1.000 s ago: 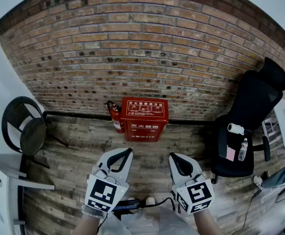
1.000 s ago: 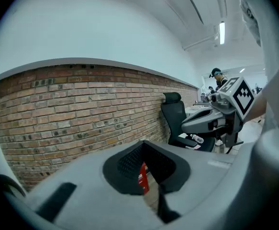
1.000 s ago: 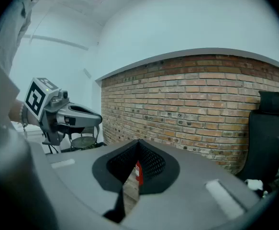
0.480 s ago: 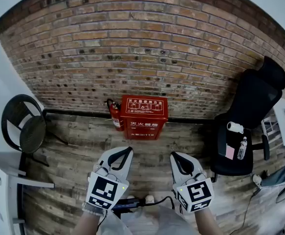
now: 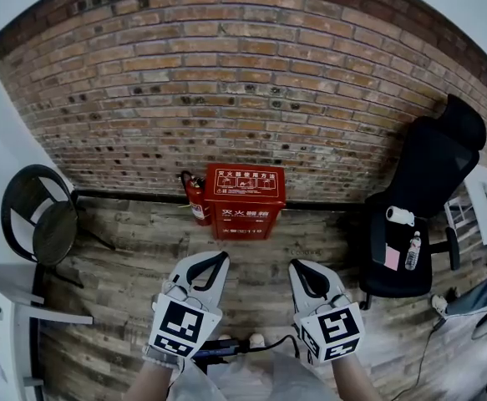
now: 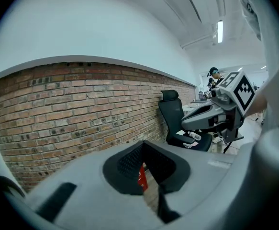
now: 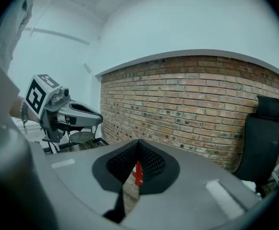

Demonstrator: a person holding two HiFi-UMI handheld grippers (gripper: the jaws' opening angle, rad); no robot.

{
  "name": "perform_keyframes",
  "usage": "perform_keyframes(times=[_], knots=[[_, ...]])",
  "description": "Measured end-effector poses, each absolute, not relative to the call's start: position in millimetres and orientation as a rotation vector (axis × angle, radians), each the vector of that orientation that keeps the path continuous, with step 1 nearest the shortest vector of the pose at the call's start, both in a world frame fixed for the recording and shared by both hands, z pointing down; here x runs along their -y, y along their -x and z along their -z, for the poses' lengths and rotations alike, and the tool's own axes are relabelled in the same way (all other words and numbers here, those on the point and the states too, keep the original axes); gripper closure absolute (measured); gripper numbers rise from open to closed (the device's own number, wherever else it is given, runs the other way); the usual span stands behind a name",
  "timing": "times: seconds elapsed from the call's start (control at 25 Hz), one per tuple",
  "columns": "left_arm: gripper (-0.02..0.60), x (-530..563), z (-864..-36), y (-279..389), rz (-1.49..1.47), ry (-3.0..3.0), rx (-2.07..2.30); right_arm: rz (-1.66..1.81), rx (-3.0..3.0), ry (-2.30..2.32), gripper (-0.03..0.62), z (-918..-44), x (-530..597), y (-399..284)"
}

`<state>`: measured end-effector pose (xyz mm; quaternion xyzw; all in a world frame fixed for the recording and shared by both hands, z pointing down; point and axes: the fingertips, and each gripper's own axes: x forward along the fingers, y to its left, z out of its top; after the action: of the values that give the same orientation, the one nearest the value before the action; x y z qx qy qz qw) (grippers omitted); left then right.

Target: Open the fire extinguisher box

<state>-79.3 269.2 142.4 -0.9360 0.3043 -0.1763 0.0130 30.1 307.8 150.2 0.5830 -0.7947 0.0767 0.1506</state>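
The red fire extinguisher box (image 5: 245,202) stands shut on the wooden floor against the brick wall. A red fire extinguisher (image 5: 195,199) stands just left of it. My left gripper (image 5: 220,258) and right gripper (image 5: 294,266) hover side by side well short of the box, both pointing toward it, both shut and holding nothing. In the left gripper view the closed jaws (image 6: 144,145) show only a sliver of the red box (image 6: 141,176) through their gap. In the right gripper view the box (image 7: 138,172) likewise peeks between the shut jaws (image 7: 138,143).
A black office chair (image 5: 418,199) with a bottle (image 5: 413,253) on its seat stands right of the box. A black round chair (image 5: 38,215) stands at the left, and a white table edge (image 5: 9,307) lies near it. A dark cable (image 5: 251,347) runs by my feet.
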Motion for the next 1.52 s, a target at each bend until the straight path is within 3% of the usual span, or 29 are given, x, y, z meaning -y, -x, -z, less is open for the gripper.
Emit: perform_keyframes(times=[1.52], knots=[[0.578, -252.5, -149.4, 123.0, 0.513, 2.905, -0.928, -0.155, 2.24, -1.703, 0.585, -149.6, -296.9, 9.0]])
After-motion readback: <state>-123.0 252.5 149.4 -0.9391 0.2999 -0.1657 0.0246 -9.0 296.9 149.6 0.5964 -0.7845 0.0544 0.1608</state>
